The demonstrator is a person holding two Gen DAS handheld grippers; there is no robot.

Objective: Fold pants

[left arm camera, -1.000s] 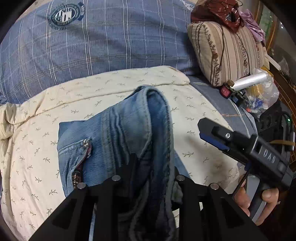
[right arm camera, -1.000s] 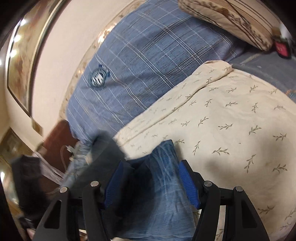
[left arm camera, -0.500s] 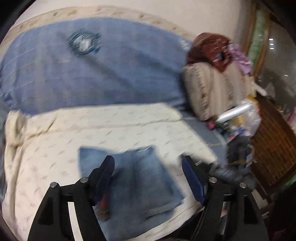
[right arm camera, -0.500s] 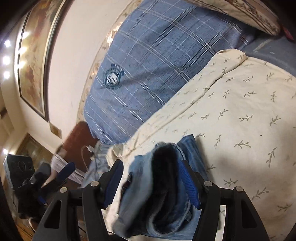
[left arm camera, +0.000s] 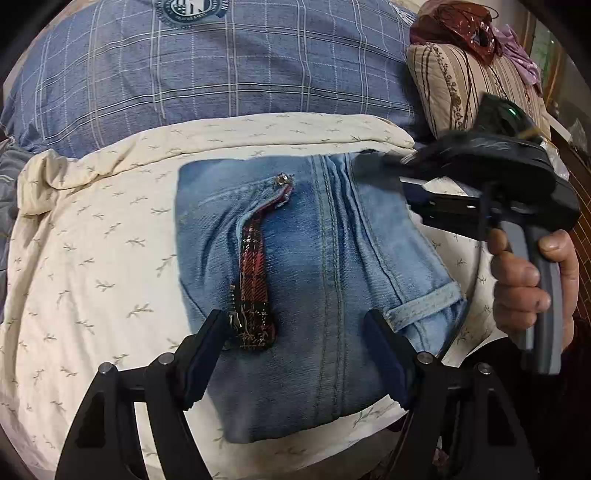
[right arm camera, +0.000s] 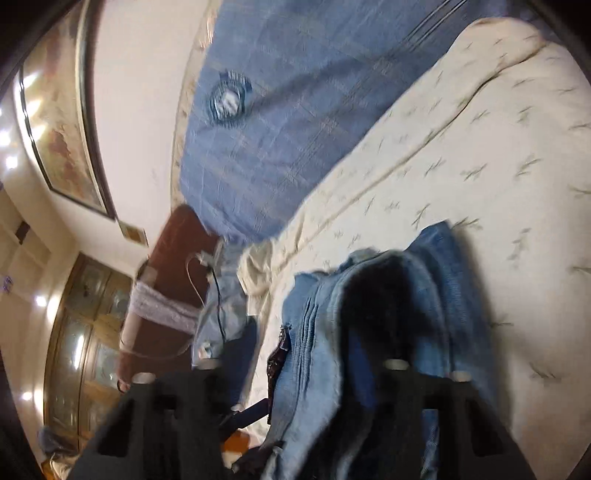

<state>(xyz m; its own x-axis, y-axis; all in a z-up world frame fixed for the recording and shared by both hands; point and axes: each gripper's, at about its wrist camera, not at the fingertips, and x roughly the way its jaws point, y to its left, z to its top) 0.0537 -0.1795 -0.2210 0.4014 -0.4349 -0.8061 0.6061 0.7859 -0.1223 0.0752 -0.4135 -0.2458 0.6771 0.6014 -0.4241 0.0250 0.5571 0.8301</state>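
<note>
Folded blue jeans (left arm camera: 332,258) lie flat on the cream leaf-print quilt (left arm camera: 92,240), a red plaid pocket lining showing. My left gripper (left arm camera: 295,354) hovers over their near end, open, its fingers astride the denim without pressing it. My right gripper (left arm camera: 373,162), held by a hand (left arm camera: 532,280), reaches in from the right to the far right edge of the jeans. In the blurred right wrist view the jeans (right arm camera: 369,314) bulge up as a thick fold, and the right gripper (right arm camera: 306,354) has its jaws closing on that fold.
A blue plaid cover (left arm camera: 221,74) with a round crest lies behind the quilt. A striped pillow (left arm camera: 461,85) with a red bag (left arm camera: 454,22) on it sits at the back right. A brown bedside piece (right arm camera: 173,277) with cables and a glass-door cabinet (right arm camera: 85,332) stand past the bed's left edge.
My left gripper let go of the raised denim, opened and pulled back; the jeans now lie flat. My right gripper's jaws narrowed around the fold and its view swung.
</note>
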